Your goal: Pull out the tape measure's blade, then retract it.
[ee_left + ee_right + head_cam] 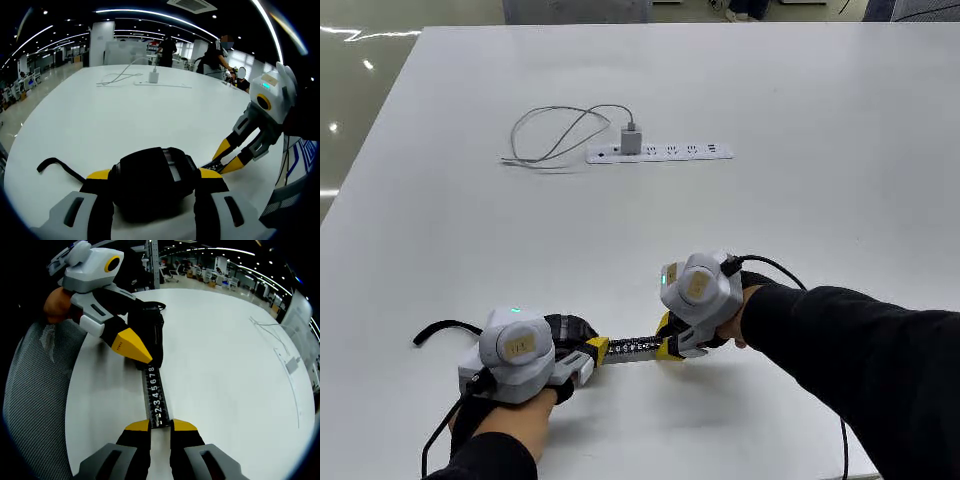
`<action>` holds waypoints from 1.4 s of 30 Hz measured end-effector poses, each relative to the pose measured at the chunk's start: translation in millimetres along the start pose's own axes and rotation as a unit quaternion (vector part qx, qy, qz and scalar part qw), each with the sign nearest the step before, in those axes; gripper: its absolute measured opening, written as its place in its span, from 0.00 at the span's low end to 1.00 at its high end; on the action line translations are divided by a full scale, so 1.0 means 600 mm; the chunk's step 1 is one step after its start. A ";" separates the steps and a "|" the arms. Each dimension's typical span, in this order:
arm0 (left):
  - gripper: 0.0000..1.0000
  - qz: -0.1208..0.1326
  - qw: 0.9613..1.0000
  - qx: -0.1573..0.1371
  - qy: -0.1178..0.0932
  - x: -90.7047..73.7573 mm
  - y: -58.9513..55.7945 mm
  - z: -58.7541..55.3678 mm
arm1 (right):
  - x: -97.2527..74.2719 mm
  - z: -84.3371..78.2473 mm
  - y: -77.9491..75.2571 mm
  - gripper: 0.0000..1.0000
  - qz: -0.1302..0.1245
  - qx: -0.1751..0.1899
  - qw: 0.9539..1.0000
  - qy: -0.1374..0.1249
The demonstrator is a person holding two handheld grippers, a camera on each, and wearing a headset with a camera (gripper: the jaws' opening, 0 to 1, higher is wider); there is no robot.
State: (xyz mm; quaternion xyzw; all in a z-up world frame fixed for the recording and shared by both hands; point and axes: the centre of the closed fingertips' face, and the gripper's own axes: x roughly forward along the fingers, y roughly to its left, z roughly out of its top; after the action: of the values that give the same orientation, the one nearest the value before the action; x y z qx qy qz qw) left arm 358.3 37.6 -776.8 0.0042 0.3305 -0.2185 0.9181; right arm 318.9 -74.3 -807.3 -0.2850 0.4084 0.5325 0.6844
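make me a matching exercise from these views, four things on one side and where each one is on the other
Things: 1 tape case; 2 blade; 3 power strip; 4 black strap
Places: A far across the table; B flat on the table beside the left gripper; C between the left gripper's jaws; D end pinched by the right gripper
Pairs: 1-C; 2-D; 3-A; 4-B
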 end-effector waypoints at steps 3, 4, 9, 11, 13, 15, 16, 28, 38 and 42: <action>0.61 0.001 1.000 0.000 0.000 0.000 0.000 0.000 | 0.001 0.002 0.001 0.10 0.000 0.004 1.000 -0.002; 0.61 0.001 1.000 0.000 0.000 0.000 0.000 0.000 | 0.001 0.002 0.001 0.10 0.000 0.004 1.000 -0.003; 0.61 -0.001 1.000 0.001 0.001 -0.001 0.000 -0.001 | 0.003 0.005 0.002 0.10 0.003 0.009 1.000 -0.005; 0.61 -0.001 1.000 -0.001 0.001 0.000 0.001 0.000 | 0.003 0.006 0.001 0.10 0.005 0.011 1.000 -0.006; 0.61 -0.001 1.000 0.000 0.001 0.001 0.001 0.000 | 0.004 0.007 0.002 0.10 0.006 0.009 1.000 -0.005; 0.61 0.000 1.000 0.000 0.000 0.000 0.000 -0.001 | 0.004 0.007 0.003 0.10 0.006 0.006 1.000 -0.004; 0.61 0.000 1.000 0.001 0.000 0.000 0.000 -0.001 | 0.005 0.008 0.003 0.10 0.007 0.007 1.000 -0.005; 0.61 -0.003 1.000 0.001 0.003 -0.001 -0.002 -0.003 | 0.010 0.019 0.007 0.10 0.012 0.014 1.000 -0.017; 0.61 -0.004 1.000 0.001 0.006 0.000 -0.001 -0.002 | 0.015 0.030 0.007 0.10 0.013 0.012 1.000 -0.021; 0.61 -0.004 1.000 0.000 0.007 0.000 -0.001 -0.002 | 0.017 0.033 0.007 0.10 0.012 0.011 1.000 -0.024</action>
State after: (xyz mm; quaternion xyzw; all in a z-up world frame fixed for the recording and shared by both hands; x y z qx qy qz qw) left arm 357.2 37.3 -777.6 0.0041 0.3369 -0.2222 0.9149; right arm 321.1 -51.7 -805.9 -0.2595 0.4012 0.5427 0.6908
